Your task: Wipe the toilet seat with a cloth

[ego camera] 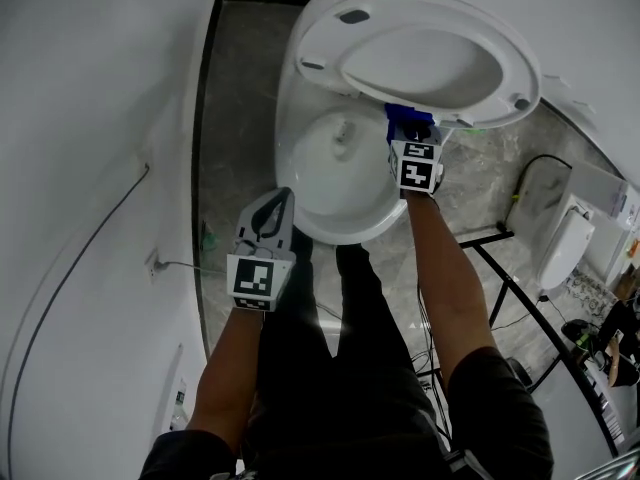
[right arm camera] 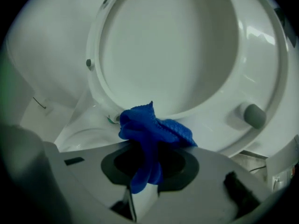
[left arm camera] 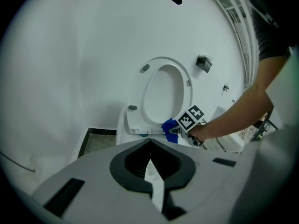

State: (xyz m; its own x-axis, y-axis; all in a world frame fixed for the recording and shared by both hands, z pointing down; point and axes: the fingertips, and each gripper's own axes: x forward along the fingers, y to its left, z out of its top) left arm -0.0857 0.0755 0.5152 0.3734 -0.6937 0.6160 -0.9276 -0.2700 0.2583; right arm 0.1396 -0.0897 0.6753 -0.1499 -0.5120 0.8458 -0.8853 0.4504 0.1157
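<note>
The blue cloth [right arm camera: 150,133] is clamped between the jaws of the right gripper [ego camera: 413,138], a bunched end standing out past the tips and a tail hanging back between them. It is held at the lower edge of the raised toilet seat [right arm camera: 261,69], on the side at the right of the head view; whether the cloth actually touches the rim cannot be settled. The seat is tilted up and back, its underside with grey bumpers turned toward the person.

Below it the white toilet bowl [ego camera: 300,173] stands uncovered, and only its pale inner surface and the outlet at the bottom are seen inside.

The left gripper [ego camera: 279,206] is held near the bowl's front rim at the left, well apart from the cloth, its jaws closed together with nothing between them.

The bowl is flanked by grey marbled floor [ego camera: 230,118]. A thin cable [ego camera: 100,233] is run along the white wall at the left. At the right, a white appliance [ego camera: 565,248] and a black metal frame [ego camera: 520,293] are seen beside the person's right arm.
</note>
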